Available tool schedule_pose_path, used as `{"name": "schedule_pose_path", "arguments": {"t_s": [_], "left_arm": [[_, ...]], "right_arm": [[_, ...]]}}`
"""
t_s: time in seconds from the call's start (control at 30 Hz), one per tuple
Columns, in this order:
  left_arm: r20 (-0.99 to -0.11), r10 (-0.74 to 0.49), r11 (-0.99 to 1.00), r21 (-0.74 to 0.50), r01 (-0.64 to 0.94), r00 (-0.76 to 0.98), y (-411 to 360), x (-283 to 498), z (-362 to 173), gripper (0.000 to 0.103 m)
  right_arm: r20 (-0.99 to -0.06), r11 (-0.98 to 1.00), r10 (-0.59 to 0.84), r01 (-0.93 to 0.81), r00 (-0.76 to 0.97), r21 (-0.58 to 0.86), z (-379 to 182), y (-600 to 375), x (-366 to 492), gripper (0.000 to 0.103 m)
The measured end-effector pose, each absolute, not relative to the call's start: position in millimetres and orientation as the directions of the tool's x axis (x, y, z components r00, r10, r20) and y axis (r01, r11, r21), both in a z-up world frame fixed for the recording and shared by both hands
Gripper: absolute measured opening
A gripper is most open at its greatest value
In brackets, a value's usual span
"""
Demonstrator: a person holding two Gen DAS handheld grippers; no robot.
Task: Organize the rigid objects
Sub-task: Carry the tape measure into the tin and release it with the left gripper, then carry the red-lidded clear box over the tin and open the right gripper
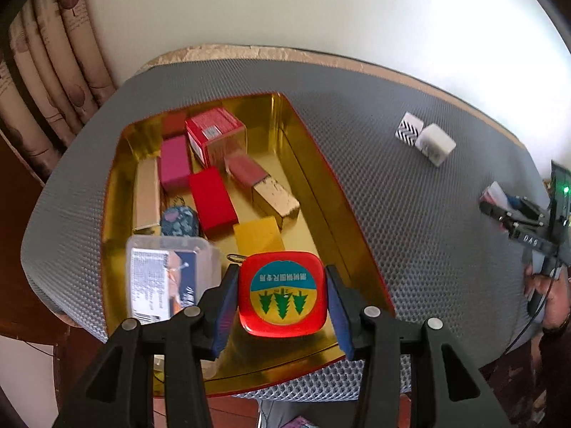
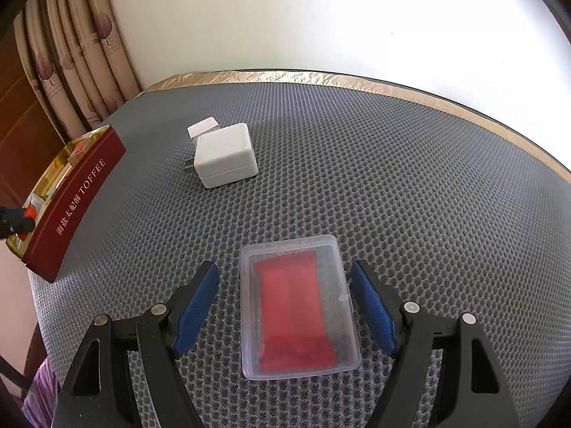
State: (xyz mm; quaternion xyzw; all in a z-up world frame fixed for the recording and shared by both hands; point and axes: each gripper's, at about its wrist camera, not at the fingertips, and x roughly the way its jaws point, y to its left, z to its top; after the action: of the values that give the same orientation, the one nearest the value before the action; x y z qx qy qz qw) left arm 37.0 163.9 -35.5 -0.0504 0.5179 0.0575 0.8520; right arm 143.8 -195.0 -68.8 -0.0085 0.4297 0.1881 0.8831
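Note:
A red square tape measure [image 1: 282, 294] with a green tree label hangs over the near end of the gold-lined tin [image 1: 321, 164]; my left gripper [image 1: 282, 274] is shut on its sides. The tin holds red, pink and gold boxes and a clear case [image 1: 167, 278]. In the right wrist view a clear plastic box [image 2: 298, 306] with red contents lies flat on the grey mat. My right gripper [image 2: 284, 267] stands open around it, with a gap at each pad. The tin's dark red outer wall [image 2: 78, 196] shows at far left.
A white plug charger [image 2: 226, 155] and a small white box [image 2: 203, 126] lie together further back on the grey dotted mat [image 2: 392, 178]. From the left wrist view they are the charger [image 1: 435, 144] and a zigzag-patterned box [image 1: 408, 129]. Curtains hang behind the table's left corner.

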Motion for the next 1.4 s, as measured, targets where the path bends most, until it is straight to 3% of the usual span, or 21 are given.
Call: {"name": "schedule_pose_path", "arguments": {"t_s": [0.57,0.77,0.9,1.03,1.2,1.4], "left_arm": [[-0.885,0.048,0.977,-0.056,-0.208,0.463,168.7,35.6,-48.8,0.048],[-0.785,0.221,0.966,0.093,-0.243,0.578,150.6,15.5,-16.2,0.050],[-0.715,0.250,0.960,0.096,-0.262,0.653,136.4,-13.4,-0.1,0.052],[-0.674,0.268,0.956,0.101,-0.274,0.689,127.4,-38.6,5.4,0.053],[-0.686,0.254,0.958,0.080,-0.277,0.682,130.4,-57.9,2.8,0.058],[-0.709,0.217,0.948,-0.011,-0.319,0.671,150.2,-75.7,-1.4,0.059]], "right_arm": [[-0.765,0.929,0.321,-0.341,0.559,0.140,-69.4,-194.2,144.2,0.075],[-0.771,0.929,0.308,-0.351,0.557,0.118,-70.5,-191.7,143.0,0.077],[-0.775,0.930,0.296,-0.353,0.558,0.101,-70.9,-189.9,142.8,0.077],[-0.771,0.935,0.289,-0.338,0.567,0.102,-69.7,-193.3,143.1,0.068],[-0.773,0.944,0.266,-0.319,0.576,0.087,-68.8,-196.8,143.6,0.056],[-0.819,0.942,0.215,-0.335,0.532,0.030,-64.1,-190.4,148.1,0.051]]}}
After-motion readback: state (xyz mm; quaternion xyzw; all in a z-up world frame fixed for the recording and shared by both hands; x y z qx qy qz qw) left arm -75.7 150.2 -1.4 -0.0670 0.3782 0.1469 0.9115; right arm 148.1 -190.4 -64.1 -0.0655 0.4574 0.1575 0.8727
